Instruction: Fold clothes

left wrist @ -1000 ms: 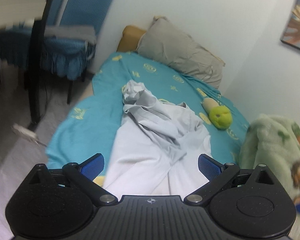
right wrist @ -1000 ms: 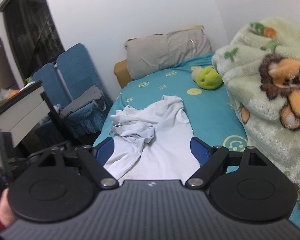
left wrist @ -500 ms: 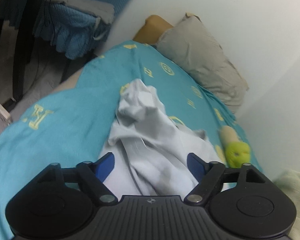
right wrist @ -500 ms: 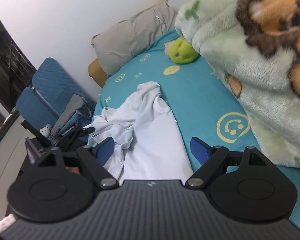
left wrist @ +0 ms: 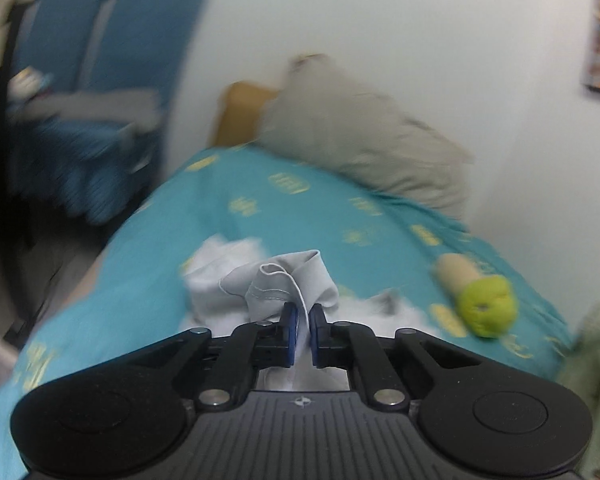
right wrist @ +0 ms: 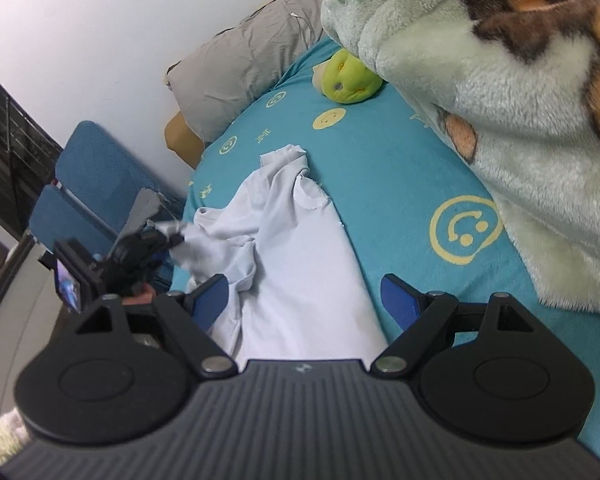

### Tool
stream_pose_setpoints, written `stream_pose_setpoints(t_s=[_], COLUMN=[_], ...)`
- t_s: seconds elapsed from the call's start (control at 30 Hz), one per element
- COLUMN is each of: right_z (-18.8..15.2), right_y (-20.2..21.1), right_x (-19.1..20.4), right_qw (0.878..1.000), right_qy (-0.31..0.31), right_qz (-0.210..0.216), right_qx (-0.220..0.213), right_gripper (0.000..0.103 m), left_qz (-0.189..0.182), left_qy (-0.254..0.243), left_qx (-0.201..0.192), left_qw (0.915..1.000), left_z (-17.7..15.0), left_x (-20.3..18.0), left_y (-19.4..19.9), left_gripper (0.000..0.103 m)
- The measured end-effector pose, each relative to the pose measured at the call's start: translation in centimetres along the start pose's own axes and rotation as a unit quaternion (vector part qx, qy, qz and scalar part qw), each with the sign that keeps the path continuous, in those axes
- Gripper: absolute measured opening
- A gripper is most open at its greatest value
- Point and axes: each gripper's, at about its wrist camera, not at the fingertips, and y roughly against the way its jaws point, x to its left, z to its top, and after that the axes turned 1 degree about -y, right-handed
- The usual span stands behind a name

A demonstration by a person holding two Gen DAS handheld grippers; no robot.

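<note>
A white shirt [right wrist: 300, 248] lies crumpled on the teal bed sheet [right wrist: 384, 184]. My left gripper [left wrist: 302, 334] is shut on a bunched hem or sleeve of the white shirt [left wrist: 284, 288] and lifts it a little off the bed. In the right wrist view the left gripper [right wrist: 168, 236] shows at the shirt's left edge, pinching the cloth. My right gripper [right wrist: 304, 300] is open and empty, hovering over the lower part of the shirt, its blue pads [right wrist: 210, 300] on either side of the cloth.
A grey pillow [right wrist: 252, 60] lies at the head of the bed. A green plush toy [right wrist: 348, 76] sits near it. A fluffy green blanket [right wrist: 500, 120] with an animal print fills the right side. Blue chairs [left wrist: 100, 100] stand left of the bed.
My left gripper has closed on the shirt's bunched edge and raised it. My right gripper has come lower and closer over the shirt, still open.
</note>
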Motion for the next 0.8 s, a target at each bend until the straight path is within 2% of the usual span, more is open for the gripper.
stream_pose_setpoints(t_s=[0.1,0.2,0.4,0.5,0.53,0.67,0.8], right_z=[-0.4,-0.6,-0.4,-0.3,-0.2,0.0,-0.1], right_y=[0.1,0.2,-0.2,-0.6,-0.8,-1.2,-0.9], right_x=[0.0,0.0,-0.3,-0.5,-0.6,-1.0,-0.9], right_qw=[1.0,1.0,1.0,1.0,1.0,1.0,1.0], right_qy=[-0.006,-0.006,0.004,0.008,0.009,0.001,0.001], right_qz=[-0.001,-0.004,-0.017,-0.024,-0.026,-0.027,-0.024], right_qx=[0.002,0.001,-0.006,-0.006,-0.006,-0.006,-0.008], right_gripper=[0.085,0.085,0.085,0.085,0.085,0.085,0.085], left_qz=[-0.024,-0.026,-0.001,0.01,0.012,-0.017,-0.091], left_qy=[-0.063,-0.104,-0.199,-0.235,-0.24,-0.246,-0.295], left_qx=[-0.001,0.015,0.057,0.071,0.069,0.057,0.039], left_qw=[0.9977,0.9941,0.9784,0.9694,0.9682,0.9675,0.9503], left_z=[1.7,2.2,-1.3,-3.1,-3.5,-4.0,-5.4], left_x=[-3.6,-7.2,-12.0,-12.2,-12.0,-10.6,-10.0], left_y=[-0.9,-3.0,-8.1,-8.9,-8.6,-5.2,-0.1], left_gripper=[0.006,0.006,0.007,0.027,0.037,0.046,0.049])
